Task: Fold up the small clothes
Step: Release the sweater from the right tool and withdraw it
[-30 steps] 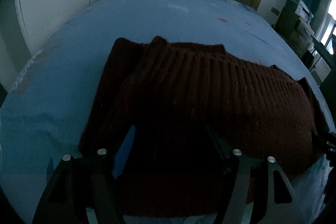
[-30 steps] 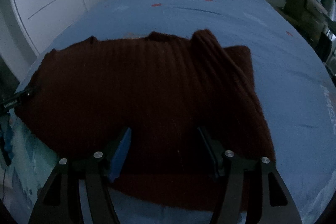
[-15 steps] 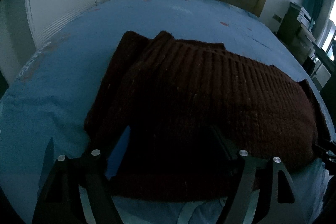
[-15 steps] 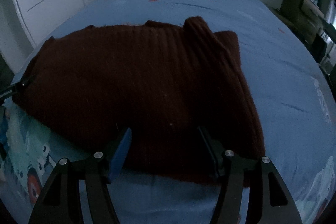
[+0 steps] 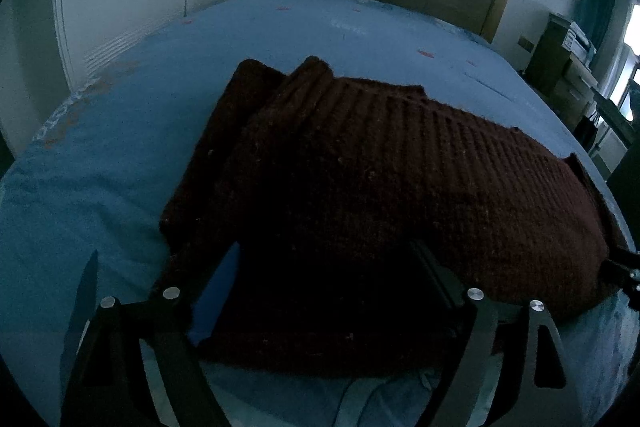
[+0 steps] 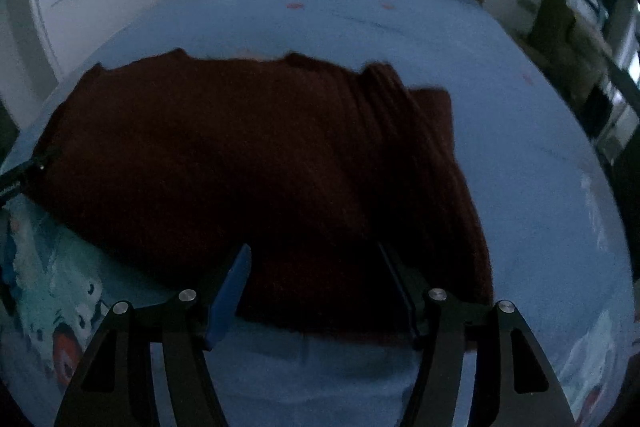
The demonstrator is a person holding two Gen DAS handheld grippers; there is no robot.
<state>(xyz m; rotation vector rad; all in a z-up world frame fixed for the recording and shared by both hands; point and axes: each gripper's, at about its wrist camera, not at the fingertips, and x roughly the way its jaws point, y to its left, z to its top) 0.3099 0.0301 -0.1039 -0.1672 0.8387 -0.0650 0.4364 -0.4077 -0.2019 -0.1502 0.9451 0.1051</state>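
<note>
Left wrist view: your left gripper (image 5: 324, 267) hangs over the near left part of the dark red knitted sweater (image 5: 380, 179); its jaws are opening, knit beneath them, nothing pinched.
Right wrist view: your right gripper (image 6: 316, 275) stands fairly wide over the near hem, gripping nothing.
Sweater: flat on the blue bed (image 5: 120, 147), sleeves laid over the body.
Step in hand: judged a release after a fold.
Next move: take both near corners evenly and carry them toward the collar.
</note>
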